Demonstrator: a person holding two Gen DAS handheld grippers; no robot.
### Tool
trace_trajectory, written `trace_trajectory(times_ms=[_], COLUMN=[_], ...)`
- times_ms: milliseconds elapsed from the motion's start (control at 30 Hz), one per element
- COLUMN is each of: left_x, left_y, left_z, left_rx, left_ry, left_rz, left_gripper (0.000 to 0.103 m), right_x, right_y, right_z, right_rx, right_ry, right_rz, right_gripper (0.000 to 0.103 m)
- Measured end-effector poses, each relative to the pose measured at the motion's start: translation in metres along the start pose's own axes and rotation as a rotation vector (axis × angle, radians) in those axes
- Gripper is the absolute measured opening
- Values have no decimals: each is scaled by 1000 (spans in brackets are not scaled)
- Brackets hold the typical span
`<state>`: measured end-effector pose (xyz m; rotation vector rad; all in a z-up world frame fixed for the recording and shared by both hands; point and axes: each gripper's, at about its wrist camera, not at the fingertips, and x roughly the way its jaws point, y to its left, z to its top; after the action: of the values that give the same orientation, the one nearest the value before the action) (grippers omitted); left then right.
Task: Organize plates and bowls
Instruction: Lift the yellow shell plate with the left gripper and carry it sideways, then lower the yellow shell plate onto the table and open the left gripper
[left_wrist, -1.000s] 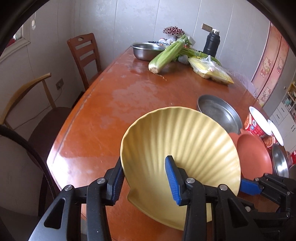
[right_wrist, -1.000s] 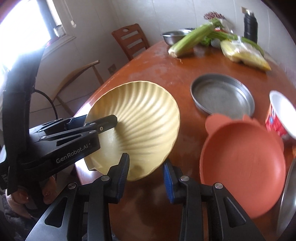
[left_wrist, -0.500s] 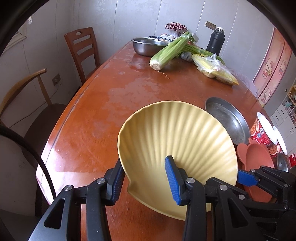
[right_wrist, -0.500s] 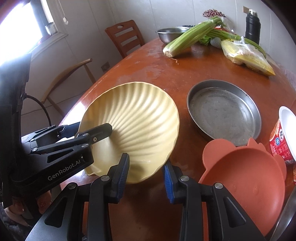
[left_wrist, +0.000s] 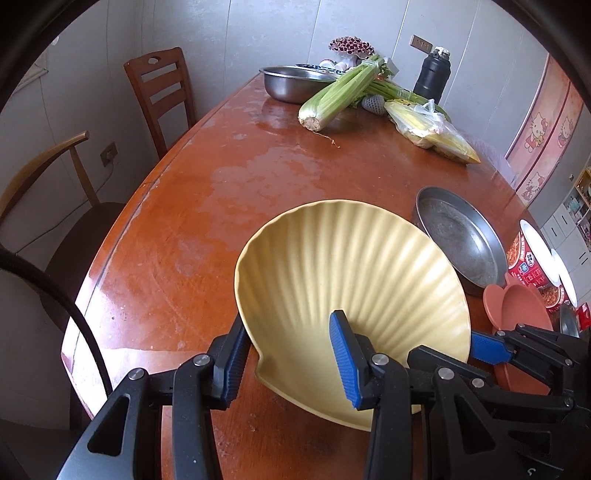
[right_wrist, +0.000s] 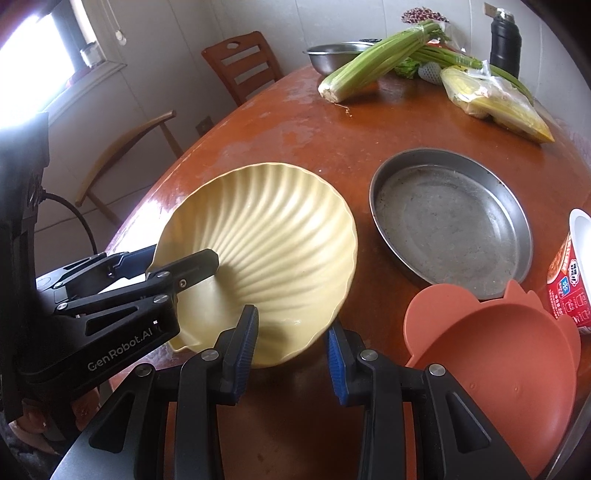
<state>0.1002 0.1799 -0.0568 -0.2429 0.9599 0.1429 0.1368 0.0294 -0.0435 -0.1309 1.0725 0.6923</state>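
Observation:
A yellow shell-shaped plate (left_wrist: 351, 273) is held tilted above the near end of the wooden table (left_wrist: 207, 184). My left gripper (left_wrist: 291, 358) is shut on its hinge end. My right gripper (right_wrist: 291, 347) straddles its near rim, jaws apart; the plate also shows in the right wrist view (right_wrist: 273, 236). A round steel pan (right_wrist: 450, 221) lies right of the plate. An orange silicone plate (right_wrist: 509, 365) sits at the near right.
A red instant-noodle cup (right_wrist: 569, 280) stands at the right edge. Celery (left_wrist: 340, 92), a steel bowl (left_wrist: 291, 81), bagged corn (left_wrist: 432, 133) and a black flask (left_wrist: 432, 77) crowd the far end. Two chairs (left_wrist: 162, 96) stand along the left side.
Both grippers and the yellow plate have shifted left and back toward the near table end. The steel pan and orange plate now lie farther right of the plate.

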Motion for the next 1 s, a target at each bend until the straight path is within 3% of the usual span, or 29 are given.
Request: trace_trajectory(times_ms=[1000], left_x=[-14], left_y=[-14], left_z=[-3], left_rx=[48], left_ry=[-16], left_rz=[-3], left_gripper=[44], right_x=[-29], right_y=[-2], right_z=[-7], right_rx=[36], right_ry=[-74], right_rz=[-52], right_gripper=[39])
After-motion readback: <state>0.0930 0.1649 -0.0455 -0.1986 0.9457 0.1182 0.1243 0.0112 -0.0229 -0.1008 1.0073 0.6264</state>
